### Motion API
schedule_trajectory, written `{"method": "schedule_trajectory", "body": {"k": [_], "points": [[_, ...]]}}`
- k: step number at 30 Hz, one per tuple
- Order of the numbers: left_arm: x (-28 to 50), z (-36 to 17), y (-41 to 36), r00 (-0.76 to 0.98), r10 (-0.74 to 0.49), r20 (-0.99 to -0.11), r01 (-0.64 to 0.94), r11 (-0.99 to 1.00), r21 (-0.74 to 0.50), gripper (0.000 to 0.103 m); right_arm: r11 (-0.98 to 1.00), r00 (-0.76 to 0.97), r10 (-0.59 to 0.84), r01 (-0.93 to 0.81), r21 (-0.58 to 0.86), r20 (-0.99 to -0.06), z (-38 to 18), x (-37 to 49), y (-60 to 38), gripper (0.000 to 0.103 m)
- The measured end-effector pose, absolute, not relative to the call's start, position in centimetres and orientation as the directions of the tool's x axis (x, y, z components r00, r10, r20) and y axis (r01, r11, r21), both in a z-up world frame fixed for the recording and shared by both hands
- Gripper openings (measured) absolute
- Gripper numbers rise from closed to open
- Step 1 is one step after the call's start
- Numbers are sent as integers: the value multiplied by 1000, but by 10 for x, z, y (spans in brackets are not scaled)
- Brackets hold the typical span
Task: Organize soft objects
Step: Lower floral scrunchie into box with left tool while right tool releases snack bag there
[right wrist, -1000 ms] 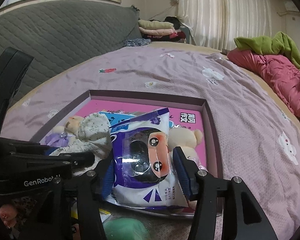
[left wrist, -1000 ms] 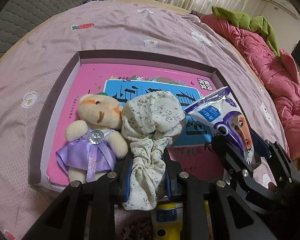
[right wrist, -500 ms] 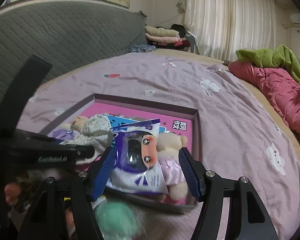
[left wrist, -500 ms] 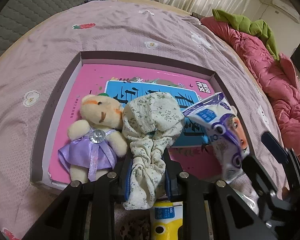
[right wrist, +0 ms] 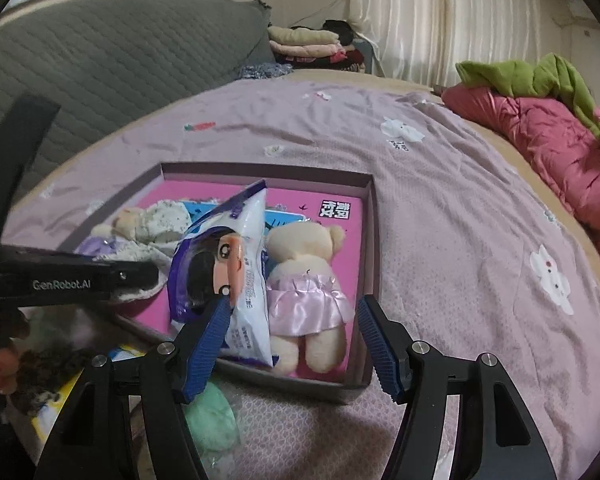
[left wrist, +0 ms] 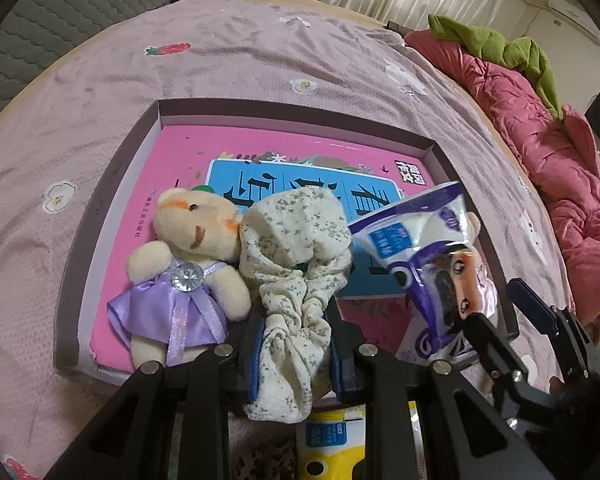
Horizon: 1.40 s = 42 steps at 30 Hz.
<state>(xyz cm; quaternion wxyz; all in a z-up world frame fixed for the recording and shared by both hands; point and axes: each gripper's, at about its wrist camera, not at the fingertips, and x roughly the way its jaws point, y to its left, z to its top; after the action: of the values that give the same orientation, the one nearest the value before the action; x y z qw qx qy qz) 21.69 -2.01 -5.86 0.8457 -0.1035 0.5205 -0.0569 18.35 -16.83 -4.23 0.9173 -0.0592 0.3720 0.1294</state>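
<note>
I hold the left gripper [left wrist: 296, 344] with its fingers clamped on the floral cloth [left wrist: 296, 276], which lies in the tray [left wrist: 100, 216] at 6 o'clock beside the purple-dressed bear [left wrist: 184, 272]. The right gripper [right wrist: 292, 340] fingers stand apart; the tissue pack [right wrist: 228, 272] appears released, leaning on the pink-dressed bear [right wrist: 304, 280]. Placement step; next, release the cloth and withdraw.

In the box [left wrist: 112, 184] on the bed [left wrist: 260, 60] we see a bear [left wrist: 184, 264], the cloth bundle [left wrist: 296, 248] right of it, then a packet [left wrist: 420, 248].
</note>
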Motion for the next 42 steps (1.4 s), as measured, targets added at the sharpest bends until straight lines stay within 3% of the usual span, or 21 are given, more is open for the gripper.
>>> {"method": "schedule_trajectory", "body": {"k": [6, 18, 42], "points": [[218, -60, -20, 449, -204, -870, -12, 972, -235, 29, 953, 690, 192, -302, -36, -697, -47, 185, -160, 68], [213, -48, -25, 469, -221, -855, 29, 972, -235, 55, 960, 702, 227, -278, 34, -675, -41, 187, -173, 68], [201, -18, -12, 563, -190, -805, 35, 978, -206, 61, 962, 721, 239, -266, 59, -651, -37, 185, -176, 68]]}}
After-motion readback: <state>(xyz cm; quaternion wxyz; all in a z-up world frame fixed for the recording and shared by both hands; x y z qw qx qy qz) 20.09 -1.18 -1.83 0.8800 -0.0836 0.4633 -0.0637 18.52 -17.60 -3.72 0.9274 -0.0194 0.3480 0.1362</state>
